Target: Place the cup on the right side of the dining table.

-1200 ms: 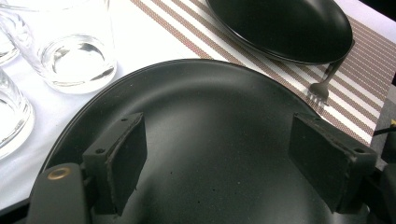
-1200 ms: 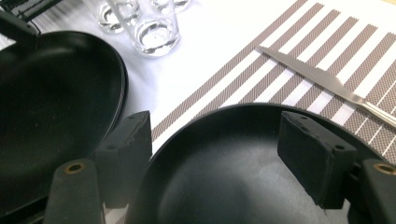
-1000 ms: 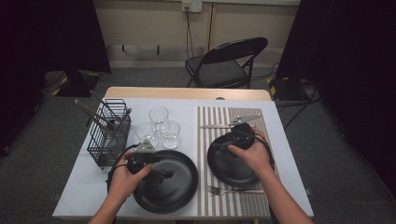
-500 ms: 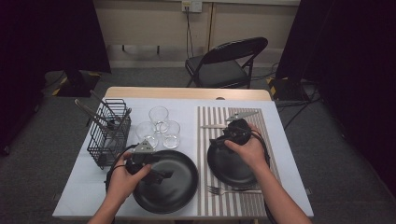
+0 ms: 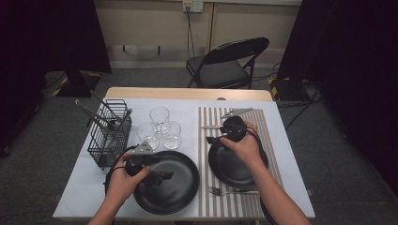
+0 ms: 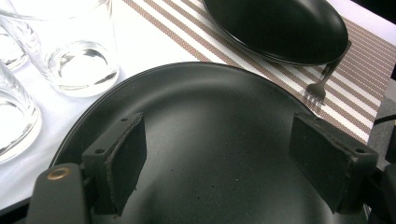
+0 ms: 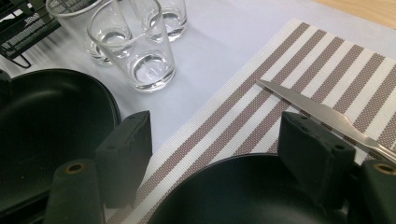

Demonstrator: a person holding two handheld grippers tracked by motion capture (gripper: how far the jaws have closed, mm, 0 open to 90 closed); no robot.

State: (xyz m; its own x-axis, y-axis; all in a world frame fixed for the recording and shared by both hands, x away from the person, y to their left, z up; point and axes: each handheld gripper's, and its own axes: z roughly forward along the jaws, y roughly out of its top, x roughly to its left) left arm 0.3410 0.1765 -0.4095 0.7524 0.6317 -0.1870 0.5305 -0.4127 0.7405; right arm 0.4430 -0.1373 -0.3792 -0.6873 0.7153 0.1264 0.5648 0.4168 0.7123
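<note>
A large black plate (image 5: 165,183) lies on the white table (image 5: 84,187) at the front left. My left gripper (image 5: 162,174) hovers over it, open, with bare plate between its pads (image 6: 125,161). A smaller black plate (image 5: 237,164) sits on the striped placemat (image 5: 267,133). My right gripper (image 5: 215,139) hangs open above that plate's far left rim (image 7: 243,196), nothing between its pads (image 7: 314,156). A knife (image 7: 322,112) lies on the placemat just beyond the right jaw. A fork (image 5: 226,191) rests on the mat at the small plate's near side.
Three clear glasses (image 5: 159,126) stand together behind the large plate. A black wire basket (image 5: 110,133) holding metal utensils sits at the left. A folding chair (image 5: 225,68) stands beyond the table's far edge.
My right gripper has edged a little away from the person, toward the far left of the small plate. The left gripper has stayed where it was.
</note>
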